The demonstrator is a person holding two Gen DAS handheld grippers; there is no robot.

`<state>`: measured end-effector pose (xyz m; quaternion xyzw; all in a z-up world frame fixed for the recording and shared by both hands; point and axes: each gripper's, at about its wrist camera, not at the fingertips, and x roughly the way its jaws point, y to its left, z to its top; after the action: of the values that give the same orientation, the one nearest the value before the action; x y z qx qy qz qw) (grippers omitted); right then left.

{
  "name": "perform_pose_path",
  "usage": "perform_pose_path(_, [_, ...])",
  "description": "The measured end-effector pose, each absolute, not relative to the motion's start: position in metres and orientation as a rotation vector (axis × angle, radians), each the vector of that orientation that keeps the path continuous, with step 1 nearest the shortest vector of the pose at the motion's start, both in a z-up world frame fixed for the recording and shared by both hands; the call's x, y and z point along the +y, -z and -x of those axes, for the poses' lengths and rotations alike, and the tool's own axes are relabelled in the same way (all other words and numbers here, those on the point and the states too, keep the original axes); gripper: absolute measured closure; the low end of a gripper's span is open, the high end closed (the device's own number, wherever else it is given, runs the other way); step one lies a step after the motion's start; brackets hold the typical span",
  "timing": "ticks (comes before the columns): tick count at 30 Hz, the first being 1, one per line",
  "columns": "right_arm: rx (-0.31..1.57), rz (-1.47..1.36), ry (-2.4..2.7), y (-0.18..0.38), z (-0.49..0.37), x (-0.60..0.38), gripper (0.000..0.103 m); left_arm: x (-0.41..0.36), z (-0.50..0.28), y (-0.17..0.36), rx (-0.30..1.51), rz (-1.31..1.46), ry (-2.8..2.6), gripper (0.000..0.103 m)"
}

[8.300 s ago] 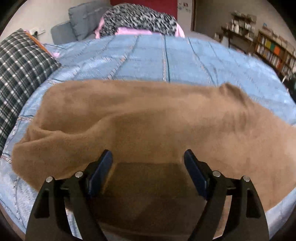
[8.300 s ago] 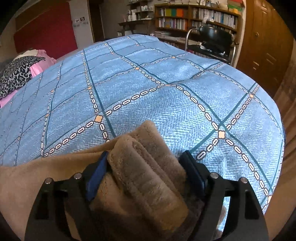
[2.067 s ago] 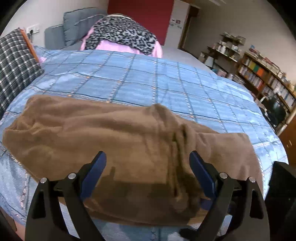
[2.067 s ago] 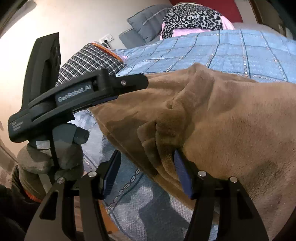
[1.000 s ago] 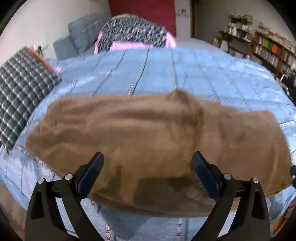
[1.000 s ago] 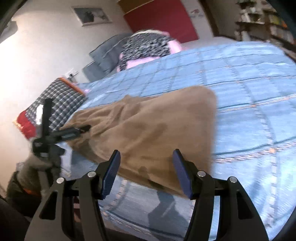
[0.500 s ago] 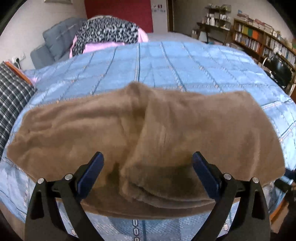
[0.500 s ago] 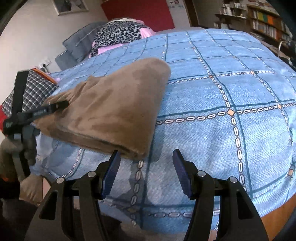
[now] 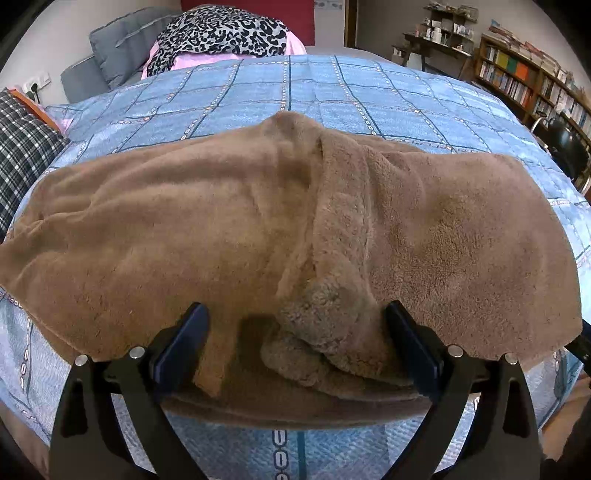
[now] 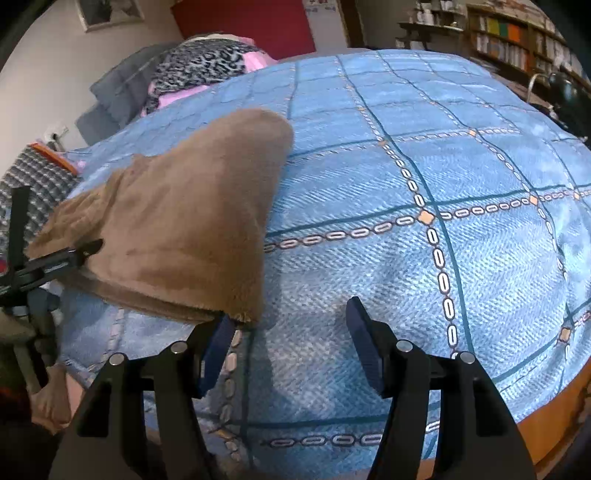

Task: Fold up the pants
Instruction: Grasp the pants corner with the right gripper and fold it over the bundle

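Note:
The brown fleece pants [image 9: 229, 229] lie folded across the near part of a blue patterned bedspread [image 9: 332, 92]. A folded-over layer ends in a bunched ridge [image 9: 325, 317] at the near edge. My left gripper [image 9: 295, 347] is open, its fingers straddling that bunched edge without closing on it. In the right wrist view the pants [image 10: 184, 221] lie to the left. My right gripper [image 10: 291, 339] is open and empty over bare bedspread [image 10: 443, 184], its left finger at the pants' right corner. The left gripper's black body [image 10: 44, 266] shows at far left.
A plaid pillow [image 9: 22, 155] lies at the left. A leopard-print and pink pile [image 9: 221, 33] and grey cushions [image 9: 110, 40] sit at the head of the bed. Bookshelves [image 9: 535, 77] and a black chair [image 9: 565, 147] stand to the right. The bed's wooden edge [image 10: 546, 417] is near.
My right gripper has let go of the pants end after carrying it leftward over the rest, and has swung right, off the cloth. My left gripper has moved in onto the near folded edge.

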<state>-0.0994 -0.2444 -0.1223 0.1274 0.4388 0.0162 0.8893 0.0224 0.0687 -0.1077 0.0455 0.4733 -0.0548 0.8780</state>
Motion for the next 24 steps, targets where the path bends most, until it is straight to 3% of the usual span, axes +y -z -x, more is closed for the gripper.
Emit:
perform_pose_path(10, [0.799, -0.18, -0.153, 0.073, 0.112, -0.217, 0.042, 0.064, -0.018, 0.1, 0.959, -0.133, 0.093, 0.005])
perform_pose_path(24, [0.769, -0.124, -0.173, 0.066, 0.012, -0.169, 0.042, 0.065, -0.017, 0.099, 0.951, -0.139, 0.106, 0.005])
